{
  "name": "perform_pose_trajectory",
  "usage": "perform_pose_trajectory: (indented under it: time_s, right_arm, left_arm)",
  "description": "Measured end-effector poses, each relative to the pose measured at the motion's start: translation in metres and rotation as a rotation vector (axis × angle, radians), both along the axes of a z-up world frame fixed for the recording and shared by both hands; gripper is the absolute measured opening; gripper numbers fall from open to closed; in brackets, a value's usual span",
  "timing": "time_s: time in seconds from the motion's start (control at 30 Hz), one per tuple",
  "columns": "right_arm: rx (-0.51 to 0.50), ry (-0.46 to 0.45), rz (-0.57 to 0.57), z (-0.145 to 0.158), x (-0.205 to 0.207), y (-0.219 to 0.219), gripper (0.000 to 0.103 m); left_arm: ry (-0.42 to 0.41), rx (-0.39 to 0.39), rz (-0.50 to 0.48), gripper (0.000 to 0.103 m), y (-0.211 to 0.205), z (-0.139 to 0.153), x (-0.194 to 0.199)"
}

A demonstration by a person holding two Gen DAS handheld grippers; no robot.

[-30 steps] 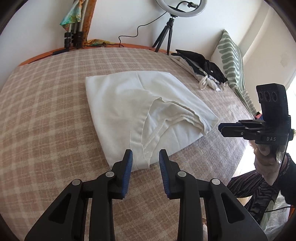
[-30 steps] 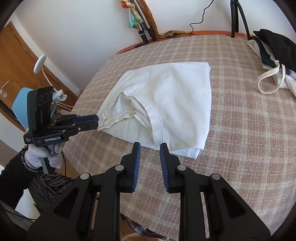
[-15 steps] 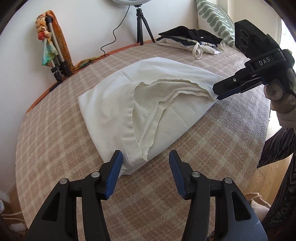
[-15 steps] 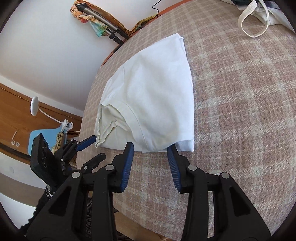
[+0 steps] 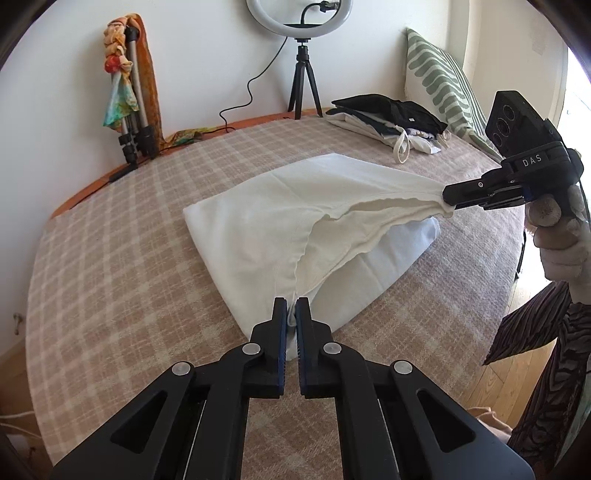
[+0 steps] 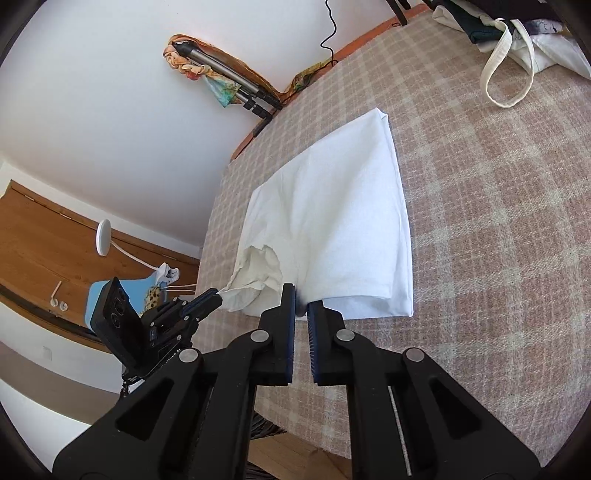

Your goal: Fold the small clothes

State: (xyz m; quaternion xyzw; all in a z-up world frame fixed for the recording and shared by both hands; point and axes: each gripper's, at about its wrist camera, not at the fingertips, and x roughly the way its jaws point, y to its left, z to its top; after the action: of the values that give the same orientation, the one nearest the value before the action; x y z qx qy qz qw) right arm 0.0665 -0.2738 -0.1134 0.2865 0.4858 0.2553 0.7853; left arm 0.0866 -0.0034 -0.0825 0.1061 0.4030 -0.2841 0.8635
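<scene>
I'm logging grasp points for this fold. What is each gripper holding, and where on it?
Both hold the white garment. The left gripper pinches its near hem edge; the right gripper pinches the neighbouring corner, pulled taut off the bed.

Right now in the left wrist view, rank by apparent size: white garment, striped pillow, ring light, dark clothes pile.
1. white garment, largest, though nearest the camera
2. striped pillow and dark clothes pile: look alike, unranked
3. ring light, smallest; top cut off by the frame
</scene>
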Motion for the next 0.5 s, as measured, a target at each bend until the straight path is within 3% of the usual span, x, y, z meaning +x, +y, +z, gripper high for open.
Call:
perform_pose_trajectory:
  time_s: [0.13, 0.23, 0.4, 0.5]
  right_arm:
    - [-0.123, 0.053, 0.054, -0.017, 0.001, 0.01, 0.008]
    - [-0.229, 0.033, 0.095, -0.011, -0.003, 0.014, 0.009]
    - [-0.276, -0.161, 0.078, 0.036, -0.008, 0.011, 0.009]
    - [-0.29, -0.237, 0.061, 0.048, 0.006, 0.019, 0.009]
  left_arm:
    - [0.051, 0.032, -0.024, 0.003, -0.001, -0.017, -0.002]
    - [0.088, 0.043, -0.029, 0.008, 0.0, -0.015, -0.006]
    - [0.056, -0.116, -0.003, 0.009, 0.012, 0.022, 0.003]
    - [0.043, -0.186, 0.032, 0.009, 0.008, 0.032, 0.028]
